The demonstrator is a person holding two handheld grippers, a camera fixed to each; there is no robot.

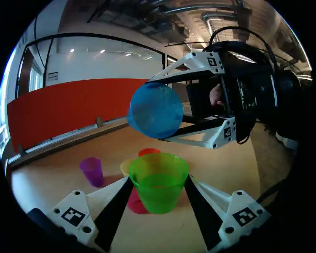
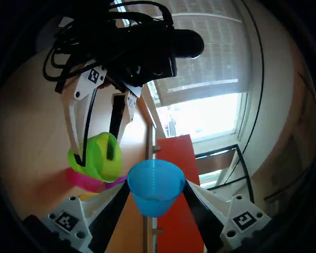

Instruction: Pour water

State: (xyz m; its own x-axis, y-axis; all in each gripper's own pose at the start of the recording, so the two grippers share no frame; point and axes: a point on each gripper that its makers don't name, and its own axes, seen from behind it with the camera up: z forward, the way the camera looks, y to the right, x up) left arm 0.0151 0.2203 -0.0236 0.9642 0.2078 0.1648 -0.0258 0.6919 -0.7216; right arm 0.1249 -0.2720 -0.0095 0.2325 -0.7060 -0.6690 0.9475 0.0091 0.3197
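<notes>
**Left gripper** (image 1: 159, 179): fingers closed part-way, one on each side of a green cup (image 1: 159, 192), which stands upright between them at the 6 o'clock side of the left gripper view. Whether its base touches the worktop (image 1: 52, 185) cannot be told.

**Right gripper** (image 1: 160, 110): reaches in from 3 o'clock, held by a hand (image 1: 217, 95). Its fingers clamp a blue cup (image 1: 151, 114), which is tipped onto its side at 12 o'clock of the green cup and clear of it. Any water is too unclear to tell.

**Other cups on the worktop:**
- Purple cup (image 1: 92, 170), upright, at 9 o'clock of the green cup and apart from it.
- Pink cup (image 1: 136, 203), at 7 o'clock, just behind it.
- Yellow cup (image 1: 126, 167), at 10 o'clock, partly hidden.
- Orange cup (image 1: 149, 152), at 12 o'clock, past the green rim.

**Background:** red wall panel (image 1: 73, 105).
</notes>
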